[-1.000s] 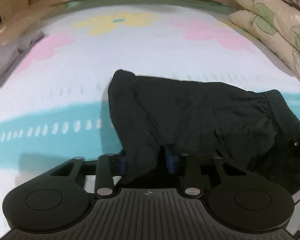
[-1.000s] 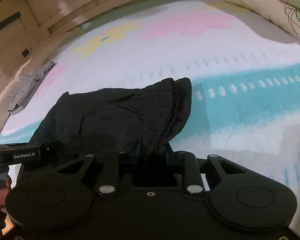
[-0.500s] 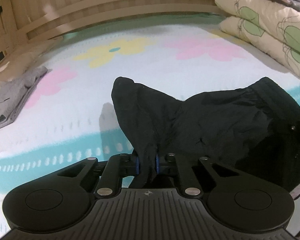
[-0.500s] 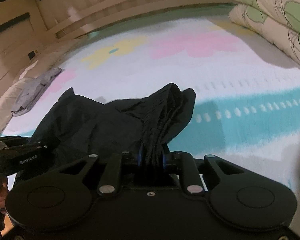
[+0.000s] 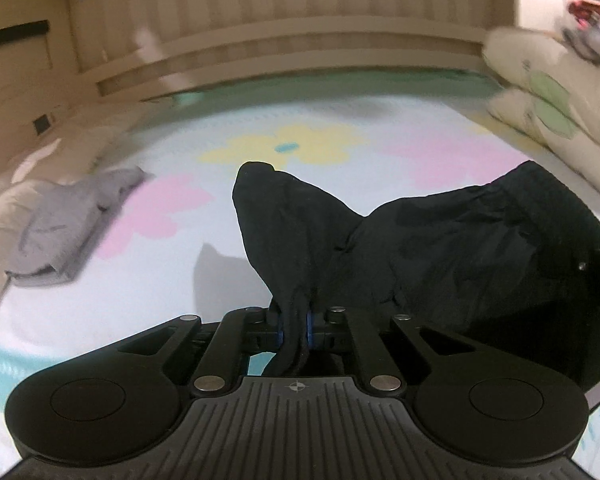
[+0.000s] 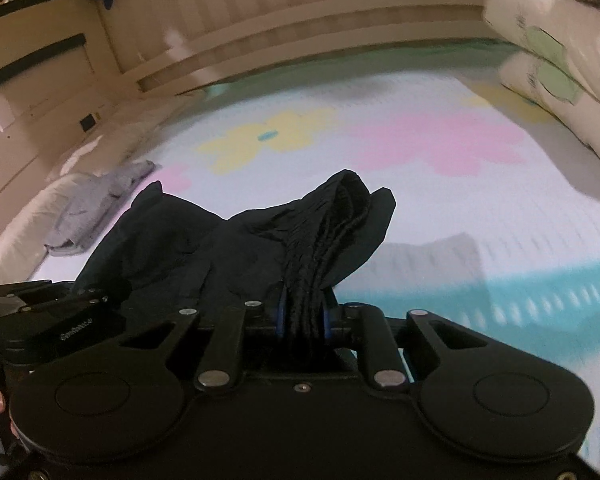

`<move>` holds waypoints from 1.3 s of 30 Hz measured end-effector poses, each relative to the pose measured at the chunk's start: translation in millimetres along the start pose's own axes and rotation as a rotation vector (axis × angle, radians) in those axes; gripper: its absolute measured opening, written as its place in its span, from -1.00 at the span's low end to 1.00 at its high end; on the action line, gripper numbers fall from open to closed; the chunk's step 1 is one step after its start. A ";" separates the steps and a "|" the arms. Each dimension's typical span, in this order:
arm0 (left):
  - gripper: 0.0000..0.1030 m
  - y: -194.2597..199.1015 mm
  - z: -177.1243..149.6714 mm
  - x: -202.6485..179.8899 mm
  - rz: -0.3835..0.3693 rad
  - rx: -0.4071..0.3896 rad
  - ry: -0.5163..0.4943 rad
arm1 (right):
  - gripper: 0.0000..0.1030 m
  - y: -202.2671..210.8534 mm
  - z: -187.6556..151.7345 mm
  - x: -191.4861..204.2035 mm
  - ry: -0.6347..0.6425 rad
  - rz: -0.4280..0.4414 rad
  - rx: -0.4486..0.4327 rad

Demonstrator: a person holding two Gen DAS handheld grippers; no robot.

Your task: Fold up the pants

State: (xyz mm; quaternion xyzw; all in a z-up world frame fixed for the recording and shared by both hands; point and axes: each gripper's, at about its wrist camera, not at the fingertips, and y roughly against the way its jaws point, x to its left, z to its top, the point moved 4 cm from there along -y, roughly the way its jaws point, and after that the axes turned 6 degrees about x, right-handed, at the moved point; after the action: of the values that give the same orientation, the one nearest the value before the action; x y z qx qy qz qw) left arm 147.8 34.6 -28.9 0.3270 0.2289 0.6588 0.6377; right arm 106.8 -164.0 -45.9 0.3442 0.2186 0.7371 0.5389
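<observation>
**A:** Left wrist view first: your left hand-held gripper (image 5: 295,326) is clamped on one end of the black pants (image 5: 440,248). The blue pads (image 5: 309,326) pinch a bunched fold, and a pointed corner of cloth stands up above them.

**B:** And your right hand-held gripper (image 6: 303,318)?

**A:** Clamped as well, on the gathered, ribbed band of the pants (image 6: 220,248). That band runs straight up out of the jaws, away from the camera.

**B:** Where are the pants, taking the yellow flower (image 5: 288,146) printed on the bed cover (image 5: 140,292) as your mark?

**A:** On the near side of it. The pants hang between your two tools, lifted above the cover; their shadow lies on the cover below, nearer you than the flower. The long axis runs across, from your left tool to your right one, with the cloth sagging in the middle. Whether any part touches the cover, I cannot tell.

**B:** What else sits around the flower?

**A:** A crumpled grey garment (image 5: 60,232) lies well to its left, by the bed's edge. The cream pillows (image 5: 560,128) with green prints are stacked to its right. Beyond it is the slatted wooden bed frame (image 5: 300,20). In the right wrist view your left tool (image 6: 60,332) shows at the lower left, just beside the cloth.
</observation>
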 end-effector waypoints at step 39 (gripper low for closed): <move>0.38 -68.8 -3.8 94.2 0.103 0.075 0.153 | 0.70 -131.2 47.7 5.1 0.035 -0.091 0.084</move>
State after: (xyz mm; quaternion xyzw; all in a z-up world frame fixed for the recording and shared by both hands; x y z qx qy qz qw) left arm 195.0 134.0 -67.8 0.3105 0.2842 0.7048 0.5710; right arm 225.8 -119.0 -103.6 0.3433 0.2743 0.7080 0.5529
